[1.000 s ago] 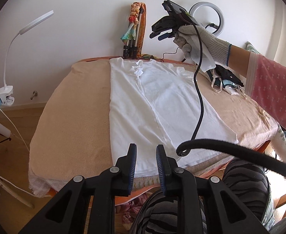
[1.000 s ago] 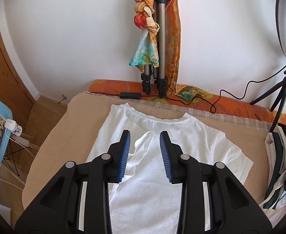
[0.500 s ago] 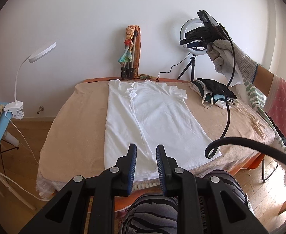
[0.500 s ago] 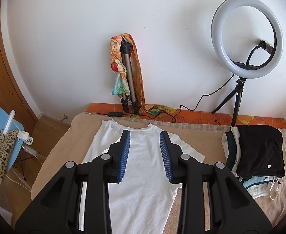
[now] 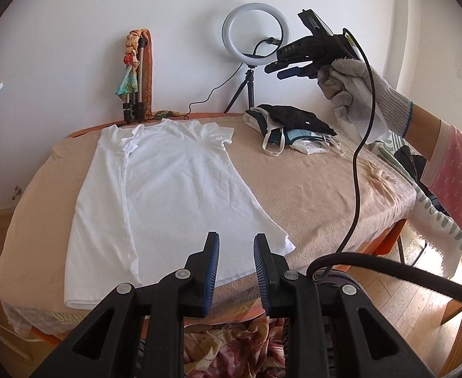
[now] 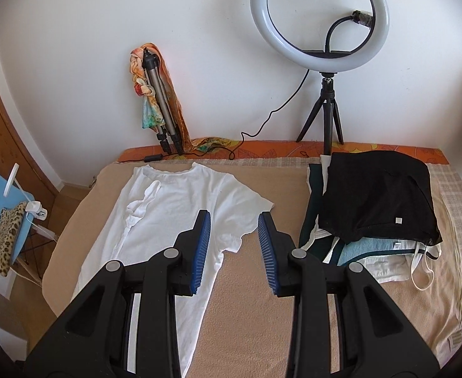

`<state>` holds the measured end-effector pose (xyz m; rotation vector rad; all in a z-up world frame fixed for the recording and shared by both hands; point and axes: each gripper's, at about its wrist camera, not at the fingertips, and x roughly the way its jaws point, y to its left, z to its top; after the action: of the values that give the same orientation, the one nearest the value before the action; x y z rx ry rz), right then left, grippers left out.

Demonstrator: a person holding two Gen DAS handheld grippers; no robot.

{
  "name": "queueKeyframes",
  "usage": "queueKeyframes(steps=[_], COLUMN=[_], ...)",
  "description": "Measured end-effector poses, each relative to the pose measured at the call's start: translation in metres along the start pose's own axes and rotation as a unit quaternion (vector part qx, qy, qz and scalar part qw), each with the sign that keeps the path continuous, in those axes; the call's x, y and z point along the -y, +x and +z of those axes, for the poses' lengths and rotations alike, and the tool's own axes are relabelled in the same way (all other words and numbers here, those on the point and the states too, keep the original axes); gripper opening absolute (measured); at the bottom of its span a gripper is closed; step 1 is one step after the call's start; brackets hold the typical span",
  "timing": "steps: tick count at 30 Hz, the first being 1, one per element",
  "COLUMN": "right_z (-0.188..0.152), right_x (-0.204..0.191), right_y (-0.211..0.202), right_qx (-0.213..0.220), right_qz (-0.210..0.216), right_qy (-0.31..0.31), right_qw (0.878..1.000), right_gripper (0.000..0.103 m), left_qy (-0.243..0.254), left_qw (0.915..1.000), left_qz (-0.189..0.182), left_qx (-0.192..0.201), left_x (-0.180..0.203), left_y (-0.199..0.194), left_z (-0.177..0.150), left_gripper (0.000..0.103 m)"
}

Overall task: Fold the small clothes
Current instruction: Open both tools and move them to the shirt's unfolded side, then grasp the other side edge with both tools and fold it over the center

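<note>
The right gripper (image 5: pixel 286 68) is held up high in the air by a gloved hand (image 5: pixel 356 94), well above the bed and roughly in front of the ring light (image 5: pixel 255 39), with its fingers pointing sideways toward the wall. A black cable (image 5: pixel 361 145) hangs down from it in a long loop. In its own view the right gripper (image 6: pixel 234 245) is seen with the blue-padded tongs spread apart and nothing caught between them. The left gripper (image 5: pixel 235 271) is kept low at the near edge of the bed, aimed across the mattress, tongs also apart and holding nothing, just above the shirt's bottom hem.

One white t-shirt (image 5: pixel 155 189) is laid out flat on the beige blanket (image 5: pixel 309 182), toward the left half of the bed, neck toward the wall. Its left side has been folded inward, so a sleeve (image 6: pixel 142 201) is seen lying on top of the chest; the other sleeve (image 6: pixel 246 201) is spread out flat.

One stack of folded clothes (image 6: pixel 375 201) is sitting on the right side of the bed near the wall, a black piece on top, lighter ones underneath; the exact number in the pile can't be told. One folded tripod (image 6: pixel 160 94) with a colourful scarf wrapped on it is leaned against the wall. One ring light on a small stand is counted, two grippers, one glove visible.
</note>
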<state>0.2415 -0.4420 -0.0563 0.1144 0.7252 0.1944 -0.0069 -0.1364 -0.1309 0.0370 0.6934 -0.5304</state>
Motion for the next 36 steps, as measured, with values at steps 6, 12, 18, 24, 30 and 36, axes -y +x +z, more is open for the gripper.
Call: queueKeyframes(steps=[6,12,18,24,30,36], right_z=[-0.024,-0.039,-0.05,-0.052,-0.052,-0.059], right_x=[0.026,0.042,0.053,0.058,0.056,0.054], right_y=[0.016,0.034,0.052,0.078,0.117,0.162], right_qx=[-0.031,-0.053,-0.068,-0.083,-0.106,-0.138], right_qz=[0.013,0.028,0.034,0.051,0.081,0.112], right_qy=[0.001,0.013,0.021,0.035,0.057,0.108], right_qw=[0.999,0.998,0.997,0.995,0.989,0.978], right_gripper=[0.033,0.034,0.034,0.034,0.041,0.041], left_qy=[0.027,0.038,0.038,0.038,0.045,0.012], left_qw=[0.999,0.996,0.9948,0.9949,0.9951,0.9955], left_qz=[-0.028,-0.057,-0.042,-0.021,-0.012,-0.035], left_qx=[-0.022,-0.059,-0.084,-0.091,-0.088,-0.087], left_x=[0.032,0.057,0.069,0.07,0.065,0.05], left_y=[0.042,0.087,0.128,0.147,0.154,0.14], left_z=[-0.003,-0.007,-0.008,-0.01,-0.007,0.003], left_gripper=[0.029,0.038,0.039,0.039,0.013,0.005])
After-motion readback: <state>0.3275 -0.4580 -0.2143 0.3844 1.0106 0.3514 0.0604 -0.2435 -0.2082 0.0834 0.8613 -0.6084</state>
